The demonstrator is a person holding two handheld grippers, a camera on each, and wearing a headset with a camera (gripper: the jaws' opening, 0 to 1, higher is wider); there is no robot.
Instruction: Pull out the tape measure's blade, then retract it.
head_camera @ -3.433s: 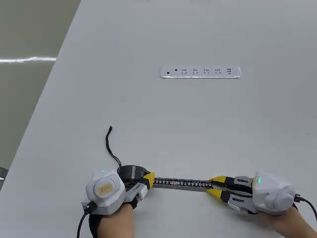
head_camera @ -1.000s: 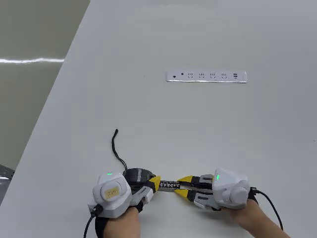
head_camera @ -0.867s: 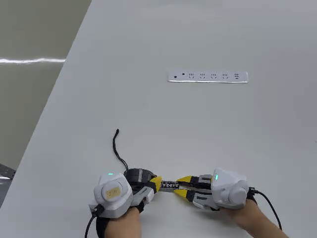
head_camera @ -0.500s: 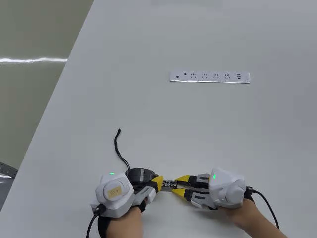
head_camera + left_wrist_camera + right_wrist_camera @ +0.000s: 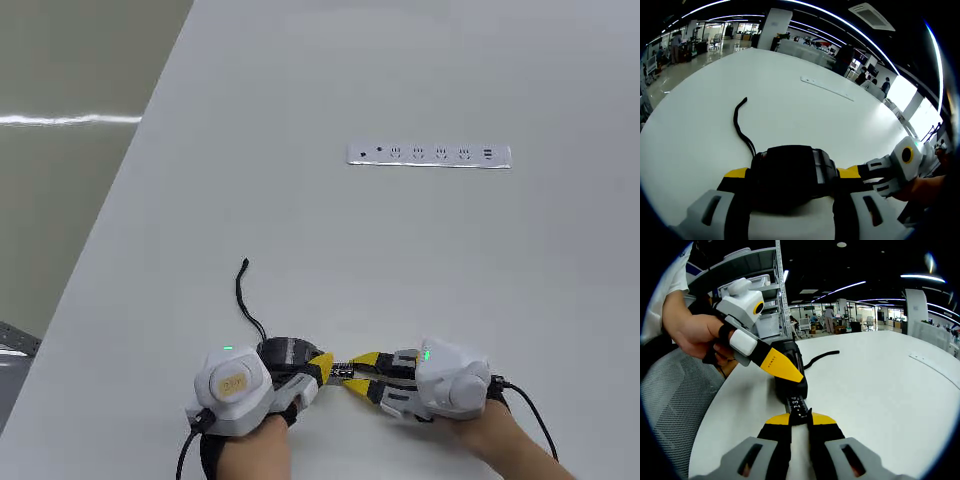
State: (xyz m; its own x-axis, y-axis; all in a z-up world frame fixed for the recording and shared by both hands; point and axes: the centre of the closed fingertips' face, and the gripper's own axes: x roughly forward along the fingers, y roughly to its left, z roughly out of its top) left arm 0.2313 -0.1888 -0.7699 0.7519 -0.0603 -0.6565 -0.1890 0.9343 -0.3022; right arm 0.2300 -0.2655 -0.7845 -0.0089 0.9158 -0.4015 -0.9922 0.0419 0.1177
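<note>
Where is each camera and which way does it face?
Head view: on the headset, facing down at the table; left gripper and right gripper show.
Left gripper view: on the left gripper, facing over the tape measure toward the power strip; right hand shows.
Right gripper view: on the right gripper, facing along the blade at the left hand.
Shared: tape measure.

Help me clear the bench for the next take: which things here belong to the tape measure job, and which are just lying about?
In the job: tape measure, held in the left tongs; its blade, pinched by the right tongs; its black strap, trailing on the table.
Lying about: white power strip, farther back on the table.
</note>
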